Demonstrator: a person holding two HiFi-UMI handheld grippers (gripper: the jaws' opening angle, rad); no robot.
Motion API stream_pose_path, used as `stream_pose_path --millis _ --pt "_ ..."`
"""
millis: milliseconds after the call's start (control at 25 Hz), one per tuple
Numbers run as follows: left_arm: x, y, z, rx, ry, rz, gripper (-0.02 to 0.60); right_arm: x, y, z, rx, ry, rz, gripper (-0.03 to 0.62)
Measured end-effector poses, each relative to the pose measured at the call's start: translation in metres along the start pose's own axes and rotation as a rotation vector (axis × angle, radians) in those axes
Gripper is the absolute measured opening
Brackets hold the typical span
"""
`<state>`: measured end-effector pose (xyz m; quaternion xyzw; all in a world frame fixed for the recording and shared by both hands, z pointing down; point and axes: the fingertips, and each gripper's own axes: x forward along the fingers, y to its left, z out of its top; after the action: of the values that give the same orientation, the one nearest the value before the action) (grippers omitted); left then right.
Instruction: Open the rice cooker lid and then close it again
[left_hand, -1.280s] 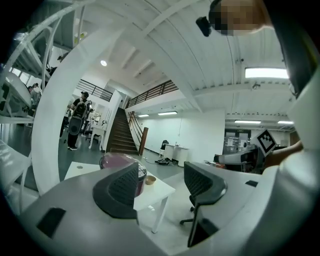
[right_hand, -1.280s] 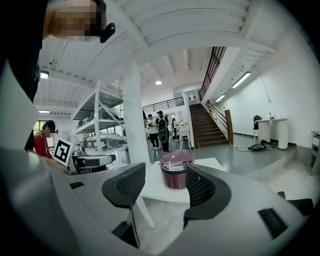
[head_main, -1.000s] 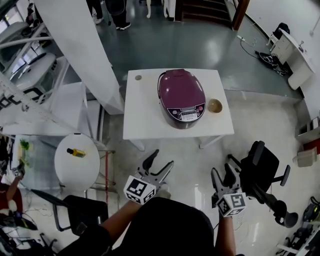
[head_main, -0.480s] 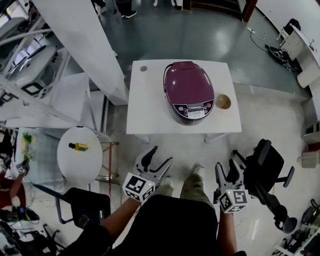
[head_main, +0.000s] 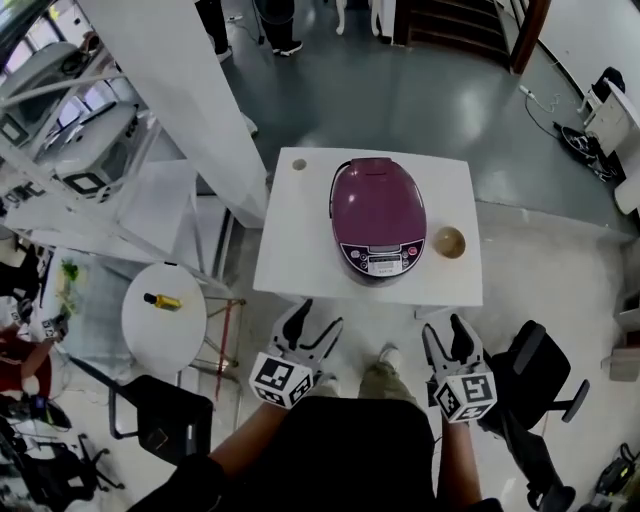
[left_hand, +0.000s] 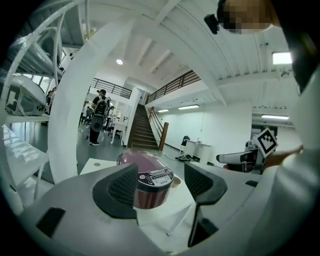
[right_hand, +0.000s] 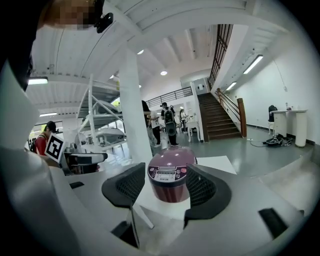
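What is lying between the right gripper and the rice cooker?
Head view: only floor and the white table's front strip separate right gripper from rice cooker.

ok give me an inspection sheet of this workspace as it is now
surface: white square table, mostly bare
job's things: purple oval rice cooker mid-table, lid shut
clutter: small tan round bowl right of the cooker; small round disc at the far left corner
grippers: left gripper and right gripper both open, empty, short of the table
cables: dark cable on the floor beyond the table
surroundings: white round side table with a yellow bottle; black office chair; white pillar
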<state>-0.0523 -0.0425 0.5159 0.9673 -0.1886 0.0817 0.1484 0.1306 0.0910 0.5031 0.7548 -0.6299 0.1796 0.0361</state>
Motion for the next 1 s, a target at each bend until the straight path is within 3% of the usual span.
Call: stream_pose_path --millis 200,640,1000 --pt "0.037 -0.005 0.015 -0.021 -0.022 0.043 0.265 0.031 -0.028 0.021 0.012 -0.010 0.102 0.225" --pt "0.082 -0.013 0.026 -0.039 -0.031 0.161 0.265 0.061 -0.068 0.035 0.023 0.002 0.229 0.225" --pt "0.079 0.007 0.041 -0.042 -0.073 0.338 0.265 0.092 -0.074 0.035 0.002 0.052 0.367 0.224"
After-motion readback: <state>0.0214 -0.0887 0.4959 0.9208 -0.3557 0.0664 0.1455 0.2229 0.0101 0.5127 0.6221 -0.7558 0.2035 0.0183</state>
